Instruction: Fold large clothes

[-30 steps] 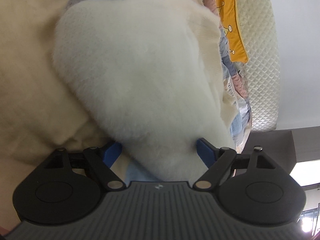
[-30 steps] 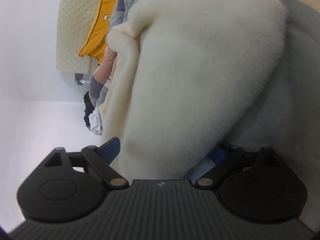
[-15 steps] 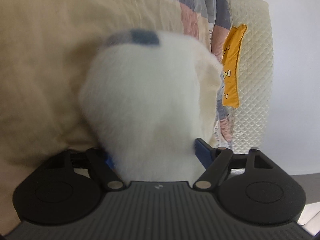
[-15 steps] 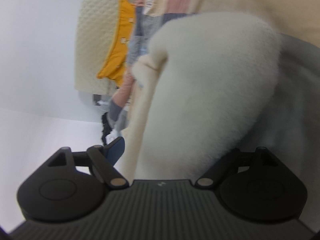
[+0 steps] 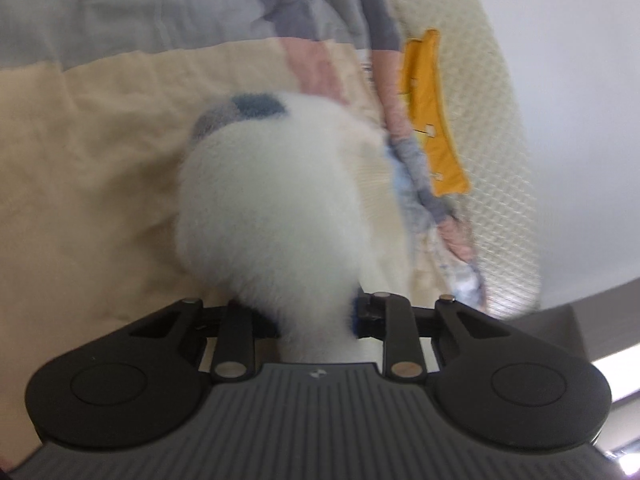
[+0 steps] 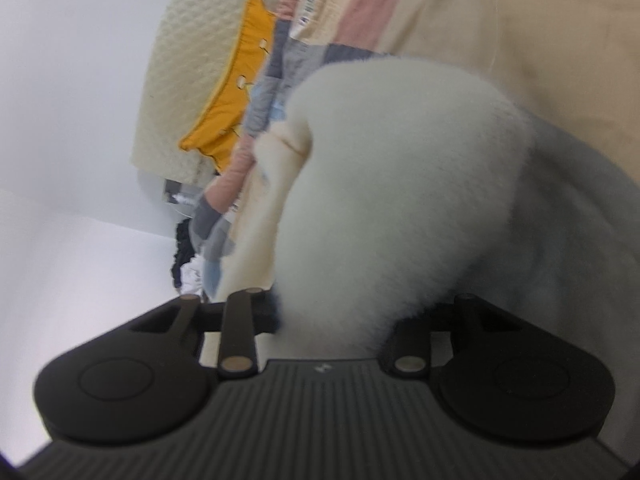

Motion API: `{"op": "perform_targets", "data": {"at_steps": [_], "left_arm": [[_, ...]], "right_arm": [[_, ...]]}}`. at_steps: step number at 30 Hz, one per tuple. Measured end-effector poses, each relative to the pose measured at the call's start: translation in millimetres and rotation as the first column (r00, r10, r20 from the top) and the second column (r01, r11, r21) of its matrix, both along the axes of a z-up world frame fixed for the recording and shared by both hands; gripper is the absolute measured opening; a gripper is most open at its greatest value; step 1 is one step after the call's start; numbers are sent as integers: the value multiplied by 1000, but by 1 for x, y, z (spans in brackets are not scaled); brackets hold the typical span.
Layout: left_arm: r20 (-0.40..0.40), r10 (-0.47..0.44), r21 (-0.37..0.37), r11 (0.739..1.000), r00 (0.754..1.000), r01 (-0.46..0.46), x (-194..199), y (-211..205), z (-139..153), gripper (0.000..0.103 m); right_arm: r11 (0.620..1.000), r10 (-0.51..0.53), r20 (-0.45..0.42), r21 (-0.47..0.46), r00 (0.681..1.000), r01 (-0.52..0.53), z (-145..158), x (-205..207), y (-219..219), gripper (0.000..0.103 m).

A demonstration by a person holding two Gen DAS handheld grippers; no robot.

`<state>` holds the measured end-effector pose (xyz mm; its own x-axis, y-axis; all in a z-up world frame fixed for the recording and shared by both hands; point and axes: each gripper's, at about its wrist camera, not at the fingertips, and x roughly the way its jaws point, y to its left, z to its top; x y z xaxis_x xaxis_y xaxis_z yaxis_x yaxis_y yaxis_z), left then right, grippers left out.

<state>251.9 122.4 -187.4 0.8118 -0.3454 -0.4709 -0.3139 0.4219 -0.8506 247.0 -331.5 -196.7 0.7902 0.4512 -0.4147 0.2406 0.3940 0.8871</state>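
With both sets of jaws having just been closing, the left gripper (image 5: 316,320) and the right gripper (image 6: 332,320) each clamp a bunched fold of the white, thick-piled fleece garment (image 5: 272,216), which hangs forward from the jaws above the cream, pink and grey patchwork bedspread (image 5: 88,152). Each hold appears to bear on loose pile rather than on a firm hem, so the plush could slip out under the garment's own weight. Uneven lifting by the two hands would likely skew the fold. A trailing part could also drag and rumple the bedspread near the yellow cushion (image 6: 224,124).
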Motion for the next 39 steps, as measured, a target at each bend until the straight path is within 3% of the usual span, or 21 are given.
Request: {"op": "perform_targets", "data": {"at_steps": [3,7,13,20,23,27,33,39], "left_arm": [[46,-44,18,999,998,44,-11,-2,29,29],[56,-88,-16,996,994,89,-35,0,54,29],[80,-229,49,973,970,226,-68,1,96,29],[57,-275,6,961,960,275,-120,3,83,30],[58,-275,-3,961,960,276,-127,2,73,31],[80,-272,-36,961,959,275,-121,2,74,47],[137,-236,-62,967,962,246,-96,3,89,51],[167,-231,-52,969,959,242,-55,-2,98,55]], "right_arm": [[1000,11,17,-7,1000,-11,19,-15,-6,40],[1000,1,45,-19,999,0,49,-42,-7,40],[998,28,45,-59,999,-25,83,-95,-14,40],[993,22,38,-113,999,-17,84,-151,-14,41],[995,16,21,-102,1000,-14,75,-154,-17,42],[996,19,-4,-90,1000,-20,76,-145,-18,45],[999,33,50,-41,998,-31,96,-125,-20,59],[999,35,76,-20,996,-34,105,-92,-24,64]]}}
